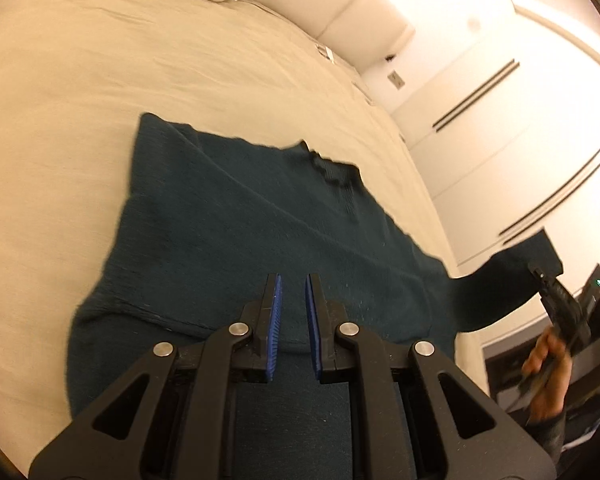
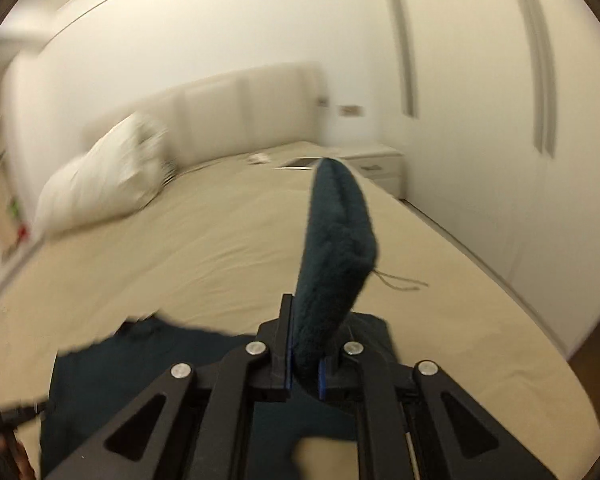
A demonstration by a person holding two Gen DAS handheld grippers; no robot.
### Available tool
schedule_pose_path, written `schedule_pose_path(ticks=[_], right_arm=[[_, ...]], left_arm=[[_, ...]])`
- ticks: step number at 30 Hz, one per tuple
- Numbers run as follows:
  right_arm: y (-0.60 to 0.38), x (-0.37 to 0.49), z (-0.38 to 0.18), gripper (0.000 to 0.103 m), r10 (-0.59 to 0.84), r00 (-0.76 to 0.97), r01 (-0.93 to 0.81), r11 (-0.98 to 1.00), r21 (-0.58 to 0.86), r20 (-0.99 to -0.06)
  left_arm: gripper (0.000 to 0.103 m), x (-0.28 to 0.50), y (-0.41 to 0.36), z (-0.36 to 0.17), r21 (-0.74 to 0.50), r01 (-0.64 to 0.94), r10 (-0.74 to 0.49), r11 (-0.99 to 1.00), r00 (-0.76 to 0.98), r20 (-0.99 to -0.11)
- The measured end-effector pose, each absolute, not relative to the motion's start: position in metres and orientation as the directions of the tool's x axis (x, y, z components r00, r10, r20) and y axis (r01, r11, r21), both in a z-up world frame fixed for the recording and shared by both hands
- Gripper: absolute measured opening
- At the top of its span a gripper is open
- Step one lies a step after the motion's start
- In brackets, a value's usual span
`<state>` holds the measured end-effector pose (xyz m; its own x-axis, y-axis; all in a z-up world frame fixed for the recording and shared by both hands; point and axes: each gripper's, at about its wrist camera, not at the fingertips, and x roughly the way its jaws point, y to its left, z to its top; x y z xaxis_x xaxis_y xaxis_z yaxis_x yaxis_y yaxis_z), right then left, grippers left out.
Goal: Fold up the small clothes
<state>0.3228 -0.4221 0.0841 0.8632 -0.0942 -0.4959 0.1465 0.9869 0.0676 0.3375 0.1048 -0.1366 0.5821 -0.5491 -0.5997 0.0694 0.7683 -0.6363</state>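
Observation:
A dark teal sweater (image 1: 236,232) lies spread flat on the beige bed (image 1: 60,120). My left gripper (image 1: 292,284) hovers over its near hem. The blue pads stand almost together and nothing shows between them. One sleeve (image 1: 496,288) is lifted off the bed's right side, with my right gripper (image 1: 540,276) shut on its end and a hand (image 1: 548,360) holding the gripper. In the right wrist view the sleeve cuff (image 2: 336,240) sticks up from the closed jaws of my right gripper (image 2: 306,320), above the sweater body (image 2: 140,364).
A white pillow (image 2: 100,188) lies by the padded headboard (image 2: 240,112) at the far end of the bed. A nightstand (image 2: 380,164) stands in the corner. White wardrobe doors (image 1: 500,140) run along the bed's right edge.

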Motion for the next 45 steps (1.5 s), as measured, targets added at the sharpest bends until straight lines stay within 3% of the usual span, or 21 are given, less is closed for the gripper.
schedule_pose_path(ticks=[2,5,8,24,26,27,28,30,37,43,45], right_arm=[[-0.347,0.335,0.071,0.010,-0.022,0.856,0.024,1.000,-0.003,-0.516],[-0.247,0.367,0.021,0.010,0.081,0.781,-0.143,0.988,-0.051,-0.619],[-0.189,0.384,-0.024,0.010,0.104,0.705,-0.229,0.970,-0.087,-0.701],[-0.134,0.366,-0.041,0.014,0.109,0.685,-0.258,0.961,-0.099,-0.720],[-0.123,0.361,-0.047,0.021,0.148,0.679,-0.293,0.953,-0.081,-0.719],[-0.119,0.359,-0.051,0.035,0.171,0.669,-0.316,0.946,-0.069,-0.723],[-0.116,0.357,-0.055,0.063,0.218,0.642,-0.356,0.934,-0.033,-0.735],[-0.118,0.354,-0.063,0.081,0.340,0.567,-0.420,0.903,0.092,-0.750],[-0.210,0.317,-0.052,0.081,0.501,0.577,-0.288,0.864,0.413,-0.645],[-0.353,0.285,-0.066,0.076,0.438,0.709,0.069,0.737,0.673,-0.553],[-0.388,0.276,-0.076,0.074,0.406,0.744,0.159,0.664,0.731,-0.531]], left_arm=[[0.012,0.339,0.113,-0.138,-0.663,0.059,-0.564,0.746,0.586,-0.582],[0.012,0.340,0.123,-0.148,-0.737,0.039,-0.624,0.675,0.563,-0.542],[0.012,0.339,0.135,-0.154,-0.764,0.015,-0.643,0.645,0.551,-0.532],[0.012,0.330,0.174,-0.159,-0.799,0.002,-0.644,0.601,0.593,-0.483],[0.012,0.331,0.178,-0.160,-0.801,-0.006,-0.641,0.599,0.596,-0.484],[0.012,0.332,0.178,-0.161,-0.799,-0.011,-0.639,0.601,0.593,-0.489],[0.012,0.332,0.179,-0.162,-0.797,-0.021,-0.639,0.603,0.585,-0.499],[0.012,0.333,0.178,-0.166,-0.791,-0.040,-0.641,0.610,0.562,-0.522],[0.012,0.337,0.154,-0.158,-0.773,-0.004,-0.654,0.634,0.532,-0.539],[0.012,0.354,0.116,-0.168,-0.664,-0.022,-0.588,0.747,0.443,-0.676],[0.012,0.354,0.114,-0.171,-0.659,-0.028,-0.577,0.752,0.456,-0.678]])
